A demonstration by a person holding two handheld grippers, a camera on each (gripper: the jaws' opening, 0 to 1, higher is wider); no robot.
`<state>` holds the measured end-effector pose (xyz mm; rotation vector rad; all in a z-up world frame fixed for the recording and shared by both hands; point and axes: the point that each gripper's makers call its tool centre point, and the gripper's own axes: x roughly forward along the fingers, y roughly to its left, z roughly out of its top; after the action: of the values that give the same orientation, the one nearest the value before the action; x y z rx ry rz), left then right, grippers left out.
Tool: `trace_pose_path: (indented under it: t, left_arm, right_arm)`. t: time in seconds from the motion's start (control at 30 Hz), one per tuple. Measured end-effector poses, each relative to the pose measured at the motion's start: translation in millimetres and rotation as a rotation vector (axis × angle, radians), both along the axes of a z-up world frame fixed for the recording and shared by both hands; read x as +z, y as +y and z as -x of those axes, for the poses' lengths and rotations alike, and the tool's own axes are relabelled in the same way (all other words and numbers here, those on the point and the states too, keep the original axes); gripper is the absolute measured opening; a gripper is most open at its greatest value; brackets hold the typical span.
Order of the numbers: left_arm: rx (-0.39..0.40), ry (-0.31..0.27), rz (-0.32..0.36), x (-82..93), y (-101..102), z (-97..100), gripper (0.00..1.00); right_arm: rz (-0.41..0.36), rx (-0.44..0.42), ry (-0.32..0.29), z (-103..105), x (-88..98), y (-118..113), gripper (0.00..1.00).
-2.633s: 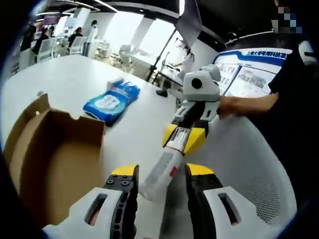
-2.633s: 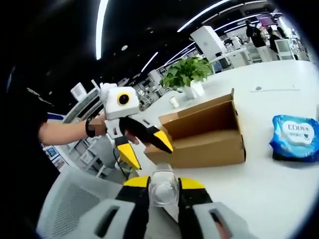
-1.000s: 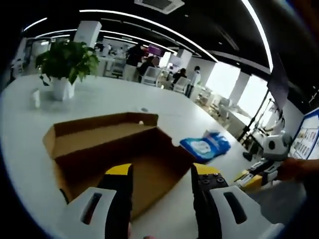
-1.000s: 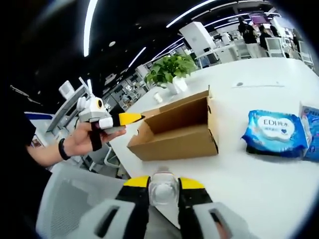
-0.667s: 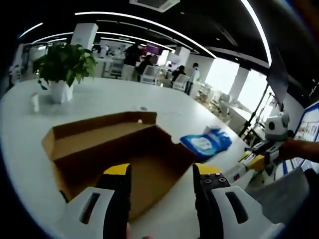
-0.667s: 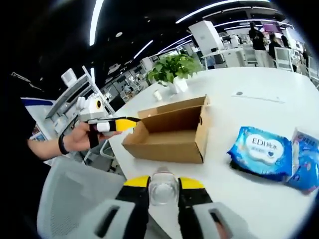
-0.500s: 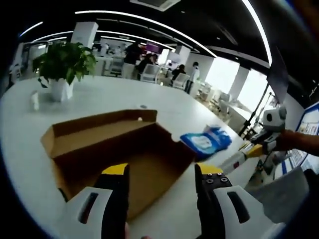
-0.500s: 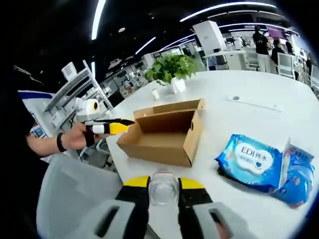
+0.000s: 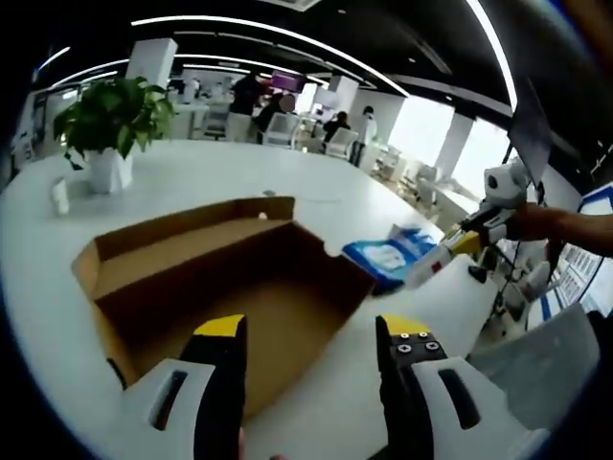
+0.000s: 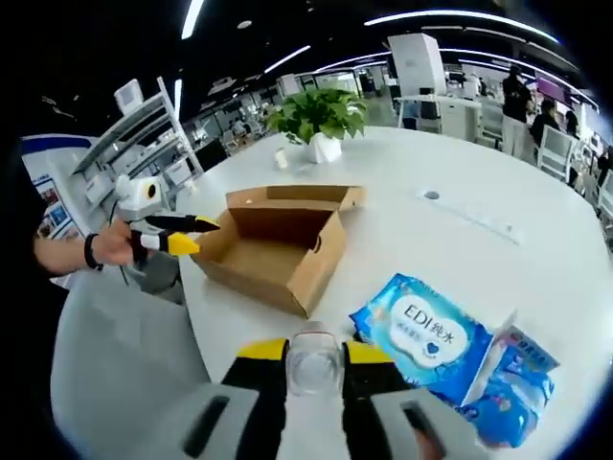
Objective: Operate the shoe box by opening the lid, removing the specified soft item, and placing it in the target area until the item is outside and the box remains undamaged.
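shoe box (image 10: pixel 278 244): 1, lid open | right gripper (image 10: pixel 314 356) clamps tube (image 10: pixel 315 362), pointing boxward | left gripper (image 9: pixel 311 337) wide | wipes packs (image 10: pixel 429 333): 2, beside box

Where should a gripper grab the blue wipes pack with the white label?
Probably by its near long edge, coming from above. The blue wipes pack lies flat on the white table, soft and puffy, so its crimped edge should pinch more easily than its broad face.

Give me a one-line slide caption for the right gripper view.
Right gripper holding a clear tube over the white table, open cardboard box and blue wipes packs ahead.
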<state>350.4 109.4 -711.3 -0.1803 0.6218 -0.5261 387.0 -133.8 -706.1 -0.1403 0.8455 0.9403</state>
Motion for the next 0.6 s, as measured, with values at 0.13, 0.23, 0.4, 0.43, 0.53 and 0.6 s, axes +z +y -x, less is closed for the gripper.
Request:
trace_pose_path:
  t: [0.13, 0.23, 0.4, 0.43, 0.53, 0.6]
  left_arm:
    - [0.001, 0.006, -0.004, -2.5, 1.9, 1.3, 0.55]
    - [0.004, 0.01, 0.0, -3.4, 3.5, 1.8, 0.55]
    - [0.009, 0.014, 0.01, -2.6, 3.9, 2.4, 0.55]
    - [0.009, 0.015, 0.008, -3.4, 4.3, 2.3, 0.55]
    - [0.014, 0.015, 0.007, -3.8, 6.3, 1.5, 0.55]
    - [0.019, 0.014, 0.006, -4.0, 8.6, 0.9, 0.55]
  right_arm:
    - [0.036, 0.02, -0.014, -12.0, 4.2, -5.0, 0.17]
    - [0.072, 0.049, -0.031, -23.2, 7.4, -10.3, 0.17]
    - [0.153, 0.121, -0.072, -39.1, 6.7, -19.4, 0.17]
    - [0.171, 0.134, -0.077, -43.5, 5.7, -21.8, 0.17]
    - [0.201, 0.161, -0.085, -53.1, 3.7, -26.7, 0.17]
    - [0.23, 0.181, -0.095, -60.1, 2.1, -30.8, 0.17]
